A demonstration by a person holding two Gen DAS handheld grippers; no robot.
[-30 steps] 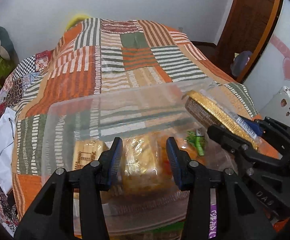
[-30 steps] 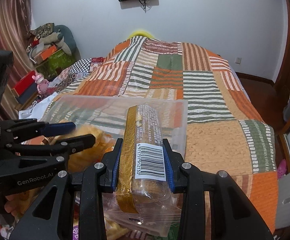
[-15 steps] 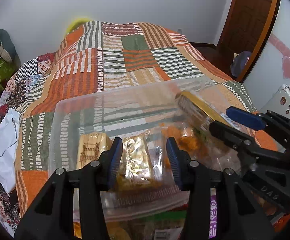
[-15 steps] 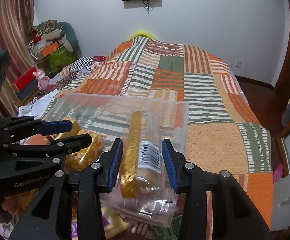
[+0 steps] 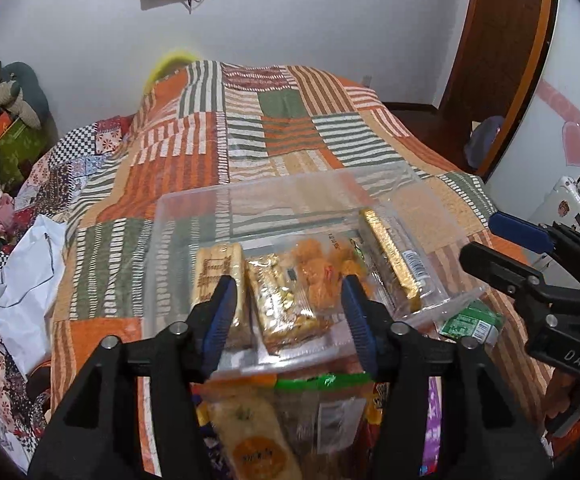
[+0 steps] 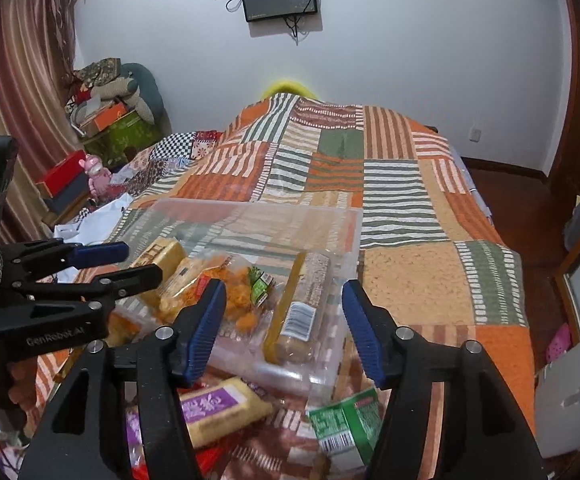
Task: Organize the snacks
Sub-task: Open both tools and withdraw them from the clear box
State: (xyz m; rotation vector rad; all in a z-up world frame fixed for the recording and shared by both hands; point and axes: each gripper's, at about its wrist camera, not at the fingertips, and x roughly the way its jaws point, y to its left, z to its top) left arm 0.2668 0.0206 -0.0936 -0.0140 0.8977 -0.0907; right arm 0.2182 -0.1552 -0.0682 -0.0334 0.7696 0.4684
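- Both grippers have let go since the earlier frames: the right gripper [image 6: 281, 328], which a second ago pinched the gold-edged biscuit pack [image 6: 304, 304], has just been opening its jaws, and the pack now lies loose in the clear plastic bin [image 6: 342, 224], low in the centre of the right wrist view.
- Likewise the left gripper [image 5: 285, 316] has just been opening; the gold-wrapped snack [image 5: 285, 304] it was closed around now rests in the bin, seen through the gap between the pads, with neither pad pressing on it.
- Both sets of jaws stand part-way open and hold nothing.
- In the left wrist view the bin sits mid-frame on the patchwork bedspread [image 5: 290, 136]. Along its near side, left to right, lie a pale wafer pack [image 5: 217, 264], the gold-wrapped snack, a bag of orange puffs [image 5: 318, 276] and the biscuit pack.
- Outside the bin, at the bottom of the right wrist view, wait a yellow pack with a purple label [image 6: 217, 404] and a green packet [image 6: 346, 420].
- The step in hand looks like releasing and drawing back. To do it well, lift each gripper straight away from the bin with the jaws kept apart, so that no pad snags a wrapper or nudges the row out of line.
- The far half of the bin looks free, so the loose packs can go there; take them one per gripper, gripped across the narrow side.
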